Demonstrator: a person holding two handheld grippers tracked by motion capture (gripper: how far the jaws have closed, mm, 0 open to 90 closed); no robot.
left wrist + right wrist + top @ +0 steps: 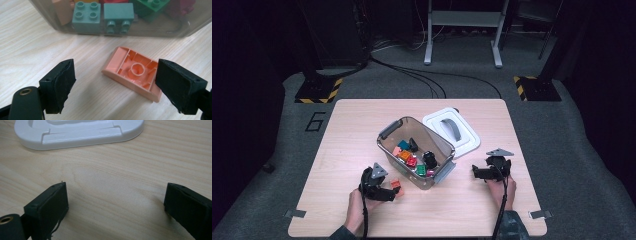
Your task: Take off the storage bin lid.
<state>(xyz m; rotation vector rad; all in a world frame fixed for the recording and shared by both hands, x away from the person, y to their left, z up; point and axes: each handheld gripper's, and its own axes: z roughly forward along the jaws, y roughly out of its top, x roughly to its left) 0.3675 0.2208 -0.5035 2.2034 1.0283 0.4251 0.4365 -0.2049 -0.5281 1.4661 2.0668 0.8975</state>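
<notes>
- Lying upside down on the table (337, 150), hollow underside up, a salmon-pink brick (133, 72) sat just outside the near wall of the clear bin (388, 150), toward the near left of the scene.
- The left gripper (115, 85) stood low over that brick with its jaws wide apart. The brick lay between them but off-centre, its right end at or under the right jaw, the left jaw well clear; no pad pressed on it.
- The bin held loose bricks in teal, green, orange, red and pink, plus a black part. Two teal bricks (86, 16) rested against the wall nearest the brick.
- The bin's white lid (452, 132) lay flat on the table to the right of the bin, touching or nearly touching it.
- The right gripper (115, 205) rested over bare table near the lid, jaws wide, nothing between them.
- Risk, as judged: closing from this offset could push the brick sideways or pinch only one corner, so it might pivot and drop. The sloped side could let a pad slip. The bin wall stood close enough to be knocked on the lift.
- Markings: a dark "6" (314, 121) was on the floor to the left of the table. No brand or label was legible on the brick, bin or lid.
</notes>
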